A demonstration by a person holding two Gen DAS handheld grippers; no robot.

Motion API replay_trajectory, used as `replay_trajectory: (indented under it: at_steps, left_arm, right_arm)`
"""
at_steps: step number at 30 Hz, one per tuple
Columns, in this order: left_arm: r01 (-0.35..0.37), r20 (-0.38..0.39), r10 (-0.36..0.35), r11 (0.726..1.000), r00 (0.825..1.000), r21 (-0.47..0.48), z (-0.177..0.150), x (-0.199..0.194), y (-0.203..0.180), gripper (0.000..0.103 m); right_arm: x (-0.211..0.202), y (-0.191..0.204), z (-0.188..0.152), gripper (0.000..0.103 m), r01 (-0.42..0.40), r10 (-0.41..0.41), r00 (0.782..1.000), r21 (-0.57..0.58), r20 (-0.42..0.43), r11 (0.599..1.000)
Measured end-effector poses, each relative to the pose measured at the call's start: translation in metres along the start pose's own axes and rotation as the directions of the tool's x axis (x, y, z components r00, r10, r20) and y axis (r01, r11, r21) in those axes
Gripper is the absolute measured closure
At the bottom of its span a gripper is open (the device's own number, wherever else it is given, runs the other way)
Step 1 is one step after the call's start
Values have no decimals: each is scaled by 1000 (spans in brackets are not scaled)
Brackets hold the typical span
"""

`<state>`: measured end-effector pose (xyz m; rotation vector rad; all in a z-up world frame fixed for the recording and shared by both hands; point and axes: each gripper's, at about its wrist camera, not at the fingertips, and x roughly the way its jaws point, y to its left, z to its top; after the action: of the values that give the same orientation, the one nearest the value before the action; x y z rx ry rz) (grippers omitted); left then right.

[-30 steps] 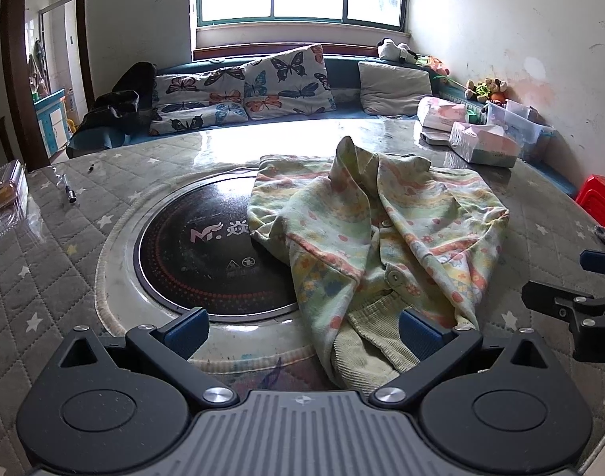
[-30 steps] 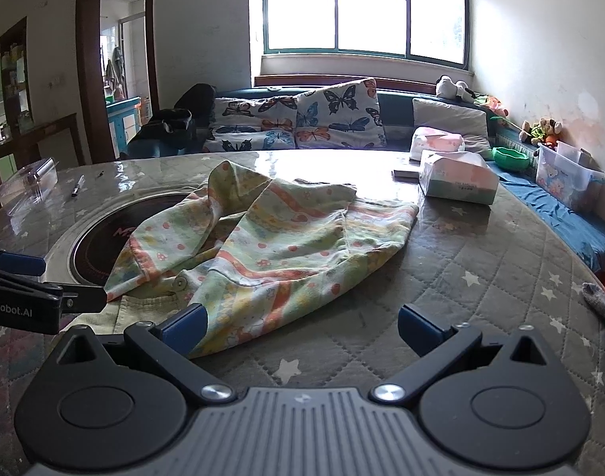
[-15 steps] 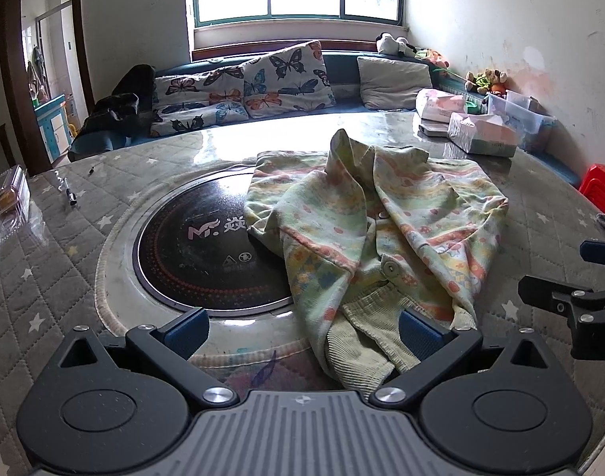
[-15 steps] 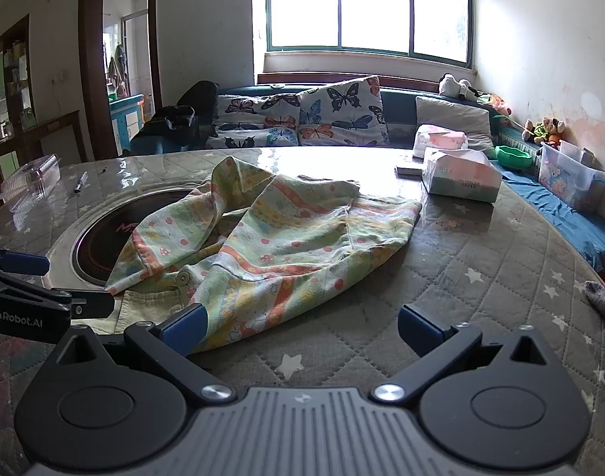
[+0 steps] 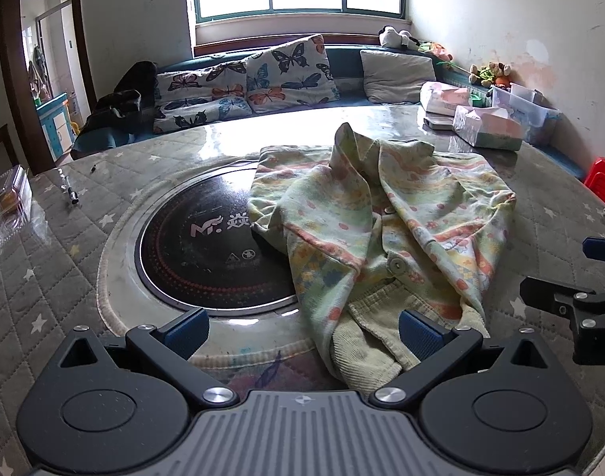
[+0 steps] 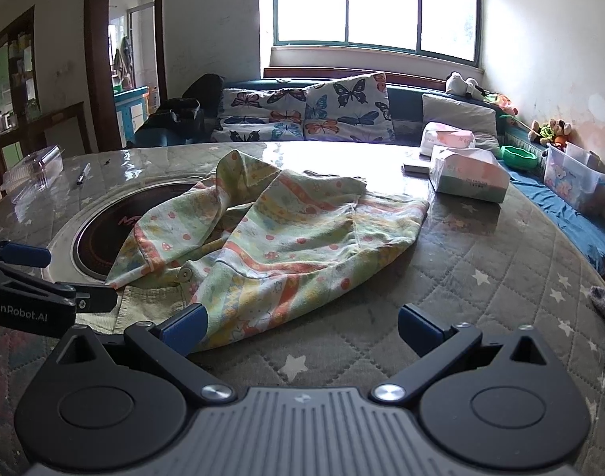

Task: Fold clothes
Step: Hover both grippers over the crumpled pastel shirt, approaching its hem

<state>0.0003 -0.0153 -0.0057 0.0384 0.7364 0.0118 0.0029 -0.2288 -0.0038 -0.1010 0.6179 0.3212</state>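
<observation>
A rumpled, unfolded shirt [image 5: 382, 230] lies mid-bench, partly over the cooktop [image 5: 207, 250]; left gripper [image 5: 302, 327] and right gripper [image 6: 302, 327] hover released at its near hem, probably to grasp it.

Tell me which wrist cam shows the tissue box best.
Right wrist. The tissue box sits on the table, large and unobstructed, beyond the garment. The left wrist view shows it smaller, out toward the far right rim.
</observation>
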Motion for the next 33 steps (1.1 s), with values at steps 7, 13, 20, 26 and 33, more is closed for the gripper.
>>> replay_trajectory:
  at_steps: [7, 13, 20, 26, 33]
  left_arm:
    - [-7, -7, 7, 1000, 1000, 2, 5, 5, 2, 0]
    - [-10, -11, 10, 1000, 1000, 7, 9, 9, 3, 0]
    - [-14, -9, 14, 1000, 1000, 19, 19, 16, 3, 0]
    - [-17, 9, 17, 999, 1000, 28, 37, 25, 6, 0]
    - [-26, 41, 24, 999, 999, 47, 67, 43, 8, 0]
  right_arm:
    - [4, 1, 6, 0, -6, 6, 1000, -12, -1, 1000]
    - [9, 0, 13, 0, -11, 11, 1000, -21, 0, 1000]
    - [20, 0, 23, 0, -18, 17, 1000, -39, -6, 999]
    - [36, -4, 34, 0, -13, 12, 1000, -49, -14, 999]
    - [60, -17, 53, 0, -15, 14, 1000, -42, -20, 999]
